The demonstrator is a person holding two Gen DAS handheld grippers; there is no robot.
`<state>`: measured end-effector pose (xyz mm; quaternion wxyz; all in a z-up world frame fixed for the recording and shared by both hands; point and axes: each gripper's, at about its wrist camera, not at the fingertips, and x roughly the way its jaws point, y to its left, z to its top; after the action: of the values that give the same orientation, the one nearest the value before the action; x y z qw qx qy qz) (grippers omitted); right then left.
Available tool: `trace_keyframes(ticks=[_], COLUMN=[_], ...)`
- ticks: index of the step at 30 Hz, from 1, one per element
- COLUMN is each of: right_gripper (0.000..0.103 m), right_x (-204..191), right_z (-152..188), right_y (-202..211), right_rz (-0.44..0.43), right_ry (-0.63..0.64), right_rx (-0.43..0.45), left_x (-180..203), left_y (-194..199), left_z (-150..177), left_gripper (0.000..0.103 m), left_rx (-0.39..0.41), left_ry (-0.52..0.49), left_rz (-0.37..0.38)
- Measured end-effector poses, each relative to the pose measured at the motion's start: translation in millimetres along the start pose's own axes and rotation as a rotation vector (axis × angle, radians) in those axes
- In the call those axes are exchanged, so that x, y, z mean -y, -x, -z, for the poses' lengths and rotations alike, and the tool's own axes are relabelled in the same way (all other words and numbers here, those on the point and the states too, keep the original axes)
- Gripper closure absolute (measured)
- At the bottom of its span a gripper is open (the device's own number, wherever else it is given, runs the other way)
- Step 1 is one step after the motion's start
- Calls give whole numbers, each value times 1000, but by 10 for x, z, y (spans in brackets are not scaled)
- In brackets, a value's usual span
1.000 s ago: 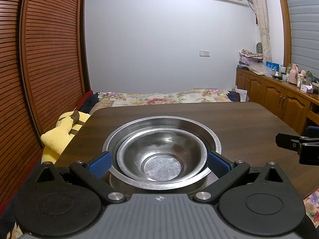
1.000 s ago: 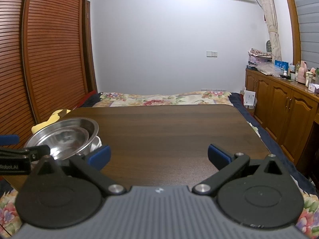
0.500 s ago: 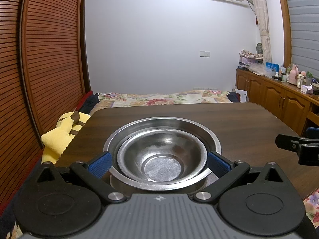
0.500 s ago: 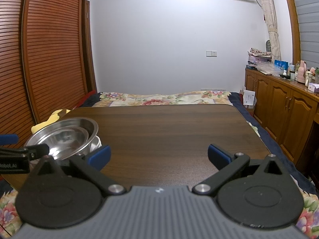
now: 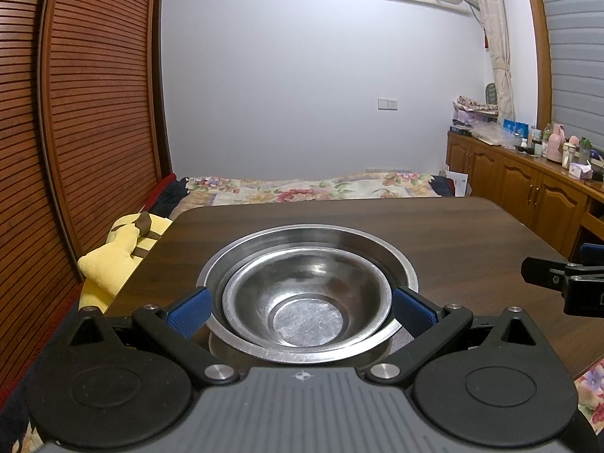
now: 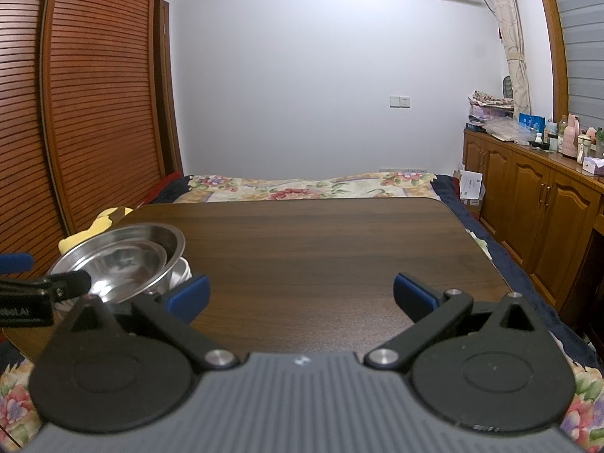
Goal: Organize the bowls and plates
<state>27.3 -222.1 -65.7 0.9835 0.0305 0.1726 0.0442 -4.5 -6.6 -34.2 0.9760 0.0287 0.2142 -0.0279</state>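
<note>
Steel bowls sit nested on the dark wooden table (image 5: 472, 234): a small round steel bowl (image 5: 307, 302) inside a wide round steel bowl (image 5: 392, 253). The left gripper (image 5: 302, 307) is spread wide, its blue pads flanking the stack. The right gripper (image 6: 301, 293) hangs spread over bare tabletop, holding nothing.

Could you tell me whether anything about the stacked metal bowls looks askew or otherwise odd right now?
Yes, slightly. The small steel bowl sits off-centre in the large steel bowl, crowded toward the near rim. In the right wrist view the large bowl tilts, propped on something pale beneath; I cannot tell what. Nothing looks spilled or damaged on the table.
</note>
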Motion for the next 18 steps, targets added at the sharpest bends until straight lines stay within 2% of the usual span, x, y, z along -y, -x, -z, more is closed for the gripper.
trace_keyframes(ticks=[18], right_gripper=[0], right_x=[12], right_z=[7], right_y=[13], right_rz=[2], right_ry=[-2], right_rx=[0], left_x=[1], left_y=[-4], left_z=[-3], left_gripper=[0], left_rx=[1], left_ry=[0], left_rz=[1])
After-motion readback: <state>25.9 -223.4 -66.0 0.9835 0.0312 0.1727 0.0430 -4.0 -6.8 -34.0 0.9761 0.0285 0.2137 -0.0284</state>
